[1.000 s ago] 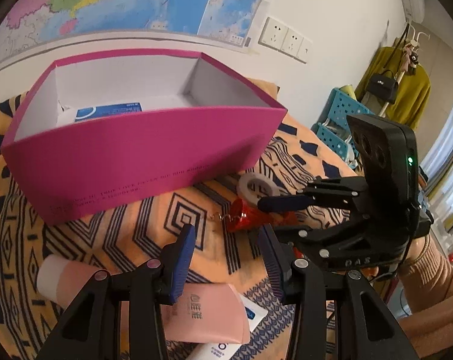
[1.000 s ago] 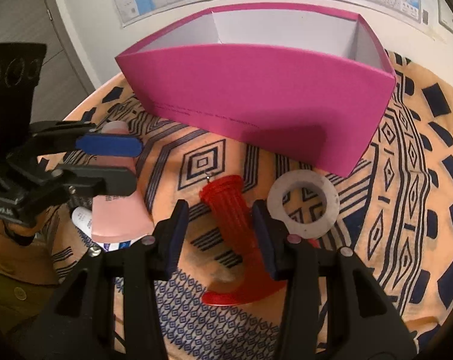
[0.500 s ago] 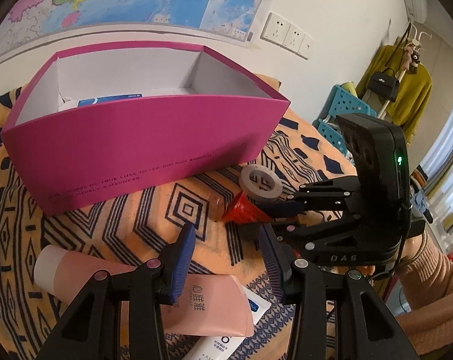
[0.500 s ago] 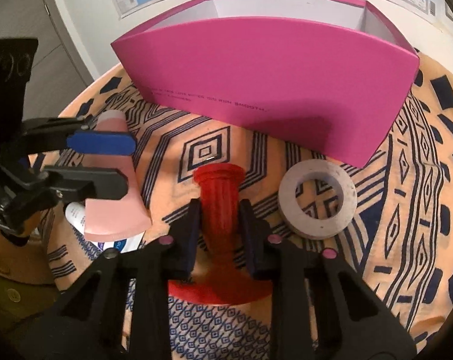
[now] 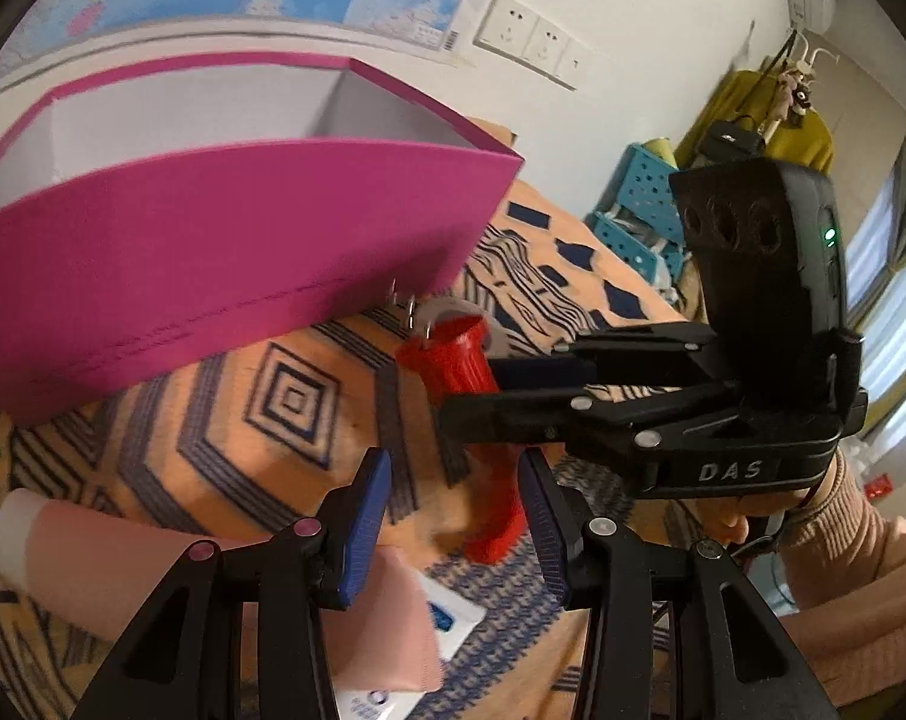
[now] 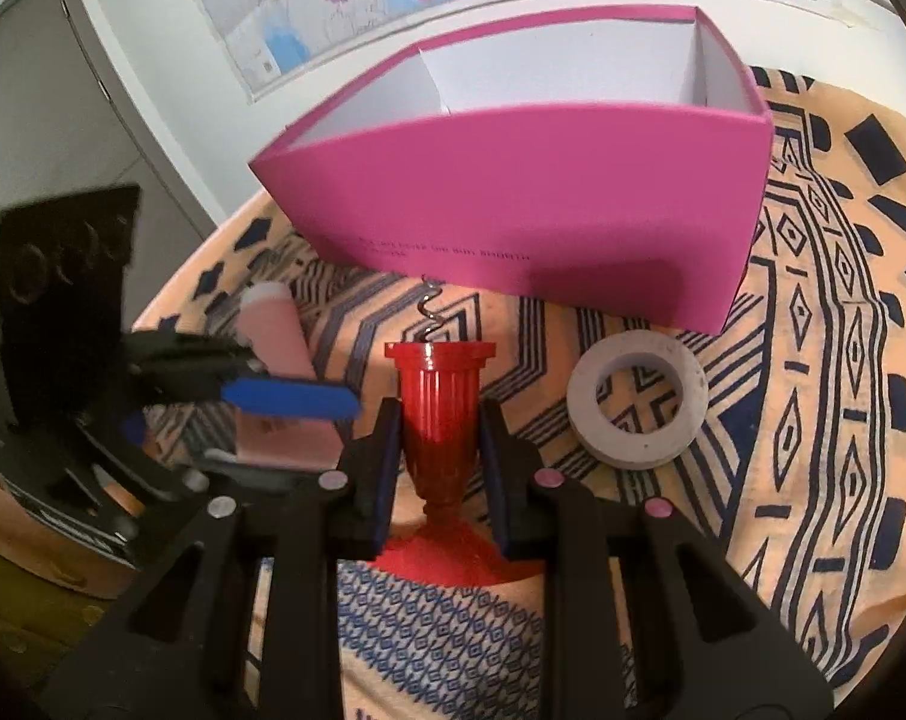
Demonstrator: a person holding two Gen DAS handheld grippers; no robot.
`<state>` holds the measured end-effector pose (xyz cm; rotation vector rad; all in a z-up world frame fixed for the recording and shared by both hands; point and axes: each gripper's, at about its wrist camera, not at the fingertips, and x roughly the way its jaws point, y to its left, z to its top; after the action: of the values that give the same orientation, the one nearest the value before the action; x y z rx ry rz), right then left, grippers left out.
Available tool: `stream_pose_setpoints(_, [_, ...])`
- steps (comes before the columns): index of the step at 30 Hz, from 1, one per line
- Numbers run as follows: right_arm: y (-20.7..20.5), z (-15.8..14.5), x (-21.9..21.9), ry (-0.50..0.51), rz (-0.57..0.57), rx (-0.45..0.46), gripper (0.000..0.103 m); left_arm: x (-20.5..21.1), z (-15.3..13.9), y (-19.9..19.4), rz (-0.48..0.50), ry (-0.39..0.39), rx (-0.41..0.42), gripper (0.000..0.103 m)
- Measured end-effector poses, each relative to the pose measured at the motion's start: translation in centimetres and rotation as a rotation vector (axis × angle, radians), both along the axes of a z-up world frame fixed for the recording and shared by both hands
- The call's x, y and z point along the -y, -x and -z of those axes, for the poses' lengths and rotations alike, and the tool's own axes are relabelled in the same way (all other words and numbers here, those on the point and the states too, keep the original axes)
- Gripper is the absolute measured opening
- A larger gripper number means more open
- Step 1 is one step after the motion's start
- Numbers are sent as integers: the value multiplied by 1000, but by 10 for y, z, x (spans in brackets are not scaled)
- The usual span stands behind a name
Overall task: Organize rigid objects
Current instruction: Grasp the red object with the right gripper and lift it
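My right gripper (image 6: 440,420) is shut on the ribbed neck of a red corkscrew (image 6: 438,372), whose metal spiral points at the pink box (image 6: 513,198). In the left wrist view the corkscrew (image 5: 459,360) hangs tilted in the right gripper (image 5: 477,393), with its wide red foot low behind my left fingers. My left gripper (image 5: 453,504) stands open above the cloth with nothing between its pads; it also shows at the left of the right wrist view as the left gripper (image 6: 261,420). The pink box (image 5: 213,240) is open at the top and white inside.
A grey tape ring (image 6: 633,444) lies on the patterned cloth to the right of the corkscrew. A pink tube (image 5: 123,564) and a white and blue sachet (image 5: 453,618) lie under my left gripper. A person's sleeve (image 5: 861,540) is at the right.
My right gripper has closed on the red corkscrew and tipped its spiral end up off the cloth toward the box. The left gripper has stayed open and nearly still.
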<state>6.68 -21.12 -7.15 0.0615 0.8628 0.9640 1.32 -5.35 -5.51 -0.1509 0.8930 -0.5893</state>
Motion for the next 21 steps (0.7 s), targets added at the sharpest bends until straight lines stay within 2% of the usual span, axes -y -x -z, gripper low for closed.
stream_pose_setpoints(8, [7, -26, 14, -63, 19, 40, 27, 12, -9, -5, 10, -17, 48, 43])
stream_pose_setpoints(15, [6, -46, 13, -89, 19, 81, 27, 11, -26, -7, -3, -16, 98, 27])
stream_pose_setpoints(21, [-1, -66, 17, -117, 37, 118, 27, 9, -52, -12, -13, -24, 157, 27])
